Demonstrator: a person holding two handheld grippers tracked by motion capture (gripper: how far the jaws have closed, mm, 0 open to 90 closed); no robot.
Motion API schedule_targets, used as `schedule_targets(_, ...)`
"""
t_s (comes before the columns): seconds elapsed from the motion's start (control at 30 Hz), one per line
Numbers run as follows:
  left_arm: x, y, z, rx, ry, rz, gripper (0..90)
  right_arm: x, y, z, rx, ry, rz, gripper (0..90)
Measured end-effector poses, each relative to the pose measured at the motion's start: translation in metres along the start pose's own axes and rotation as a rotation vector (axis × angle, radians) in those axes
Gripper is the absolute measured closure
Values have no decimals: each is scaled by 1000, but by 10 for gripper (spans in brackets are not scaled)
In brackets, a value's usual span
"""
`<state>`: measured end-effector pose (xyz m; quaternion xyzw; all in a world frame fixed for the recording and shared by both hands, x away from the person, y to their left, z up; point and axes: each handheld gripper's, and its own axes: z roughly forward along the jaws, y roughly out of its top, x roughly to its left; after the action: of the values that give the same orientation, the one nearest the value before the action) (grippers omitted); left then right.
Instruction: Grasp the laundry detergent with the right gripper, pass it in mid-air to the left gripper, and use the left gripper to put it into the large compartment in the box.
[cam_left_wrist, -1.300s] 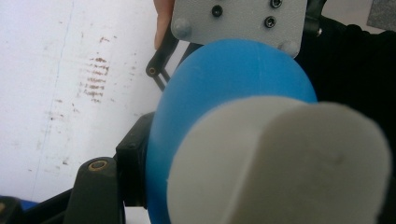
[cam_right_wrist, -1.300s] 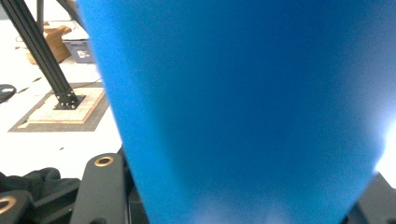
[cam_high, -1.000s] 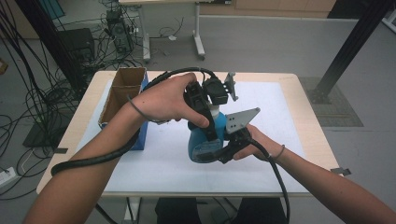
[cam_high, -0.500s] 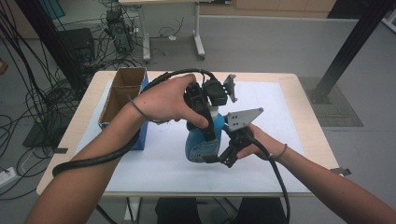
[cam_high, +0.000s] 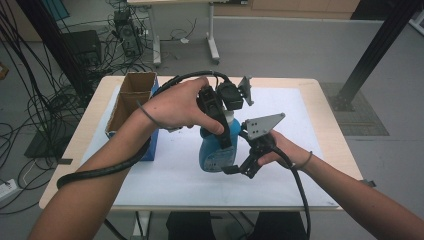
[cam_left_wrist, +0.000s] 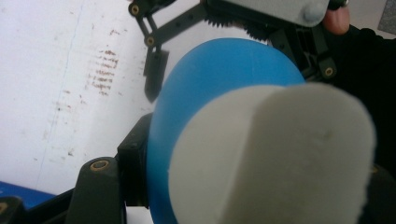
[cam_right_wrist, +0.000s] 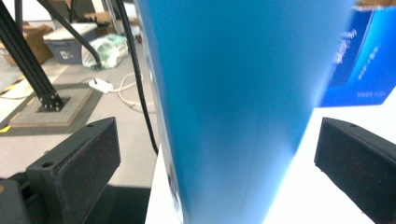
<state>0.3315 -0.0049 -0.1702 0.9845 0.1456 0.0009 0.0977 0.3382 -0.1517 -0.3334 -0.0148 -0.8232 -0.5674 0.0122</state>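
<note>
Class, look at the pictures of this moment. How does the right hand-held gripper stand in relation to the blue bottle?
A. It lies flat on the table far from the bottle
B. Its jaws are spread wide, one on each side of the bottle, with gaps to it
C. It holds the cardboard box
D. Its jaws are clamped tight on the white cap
B: in the right gripper view the blue bottle stands between the right hand-held gripper's two jaws with clear gaps on both sides.

Smooth matt blue plastic bottle (cam_high: 216, 145), white foam-like cap (cam_left_wrist: 275, 158), cardboard box (cam_high: 131, 100).

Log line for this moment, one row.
left gripper: shut on blue bottle, near white cap | right gripper: jaws just opened, straddling bottle base, not pressing | bottle over white mat
</note>
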Motion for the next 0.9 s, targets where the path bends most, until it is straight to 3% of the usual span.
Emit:
schedule_targets(0.23,4,0,0,5,1,-25,368,-3,-1,-14,74,-26,28,5)
schedule_targets(0.3,6,-1,1,7,2,-42,368,-5,-3,-20,135,-33,59,12)
schedule_targets(0.37,7,-1,1,9,2,-45,368,-5,-4,-21,150,-37,65,13)
schedule_targets(0.47,11,-5,-1,12,6,-68,368,-6,-6,-29,233,-53,86,16)
schedule_targets(0.5,11,-5,-1,12,6,-68,368,-6,-6,-29,233,-53,86,16)
schedule_targets(0.6,14,-8,-3,15,13,-89,368,-10,-8,-38,312,-79,109,18)
schedule_targets(0.63,15,-9,-3,15,15,-94,368,-10,-8,-38,312,-79,109,18)
schedule_targets(0.77,19,-15,-7,15,18,-117,368,-15,-11,-49,410,-121,140,20)
schedule_targets(0.8,19,-15,-7,15,18,-117,368,-15,-11,-49,410,-121,140,20)
schedule_targets(0.87,22,-18,-9,13,15,-127,368,-17,-13,-55,481,-136,161,22)
schedule_targets(0.9,23,-20,-11,14,17,-135,368,-17,-13,-55,481,-136,161,22)
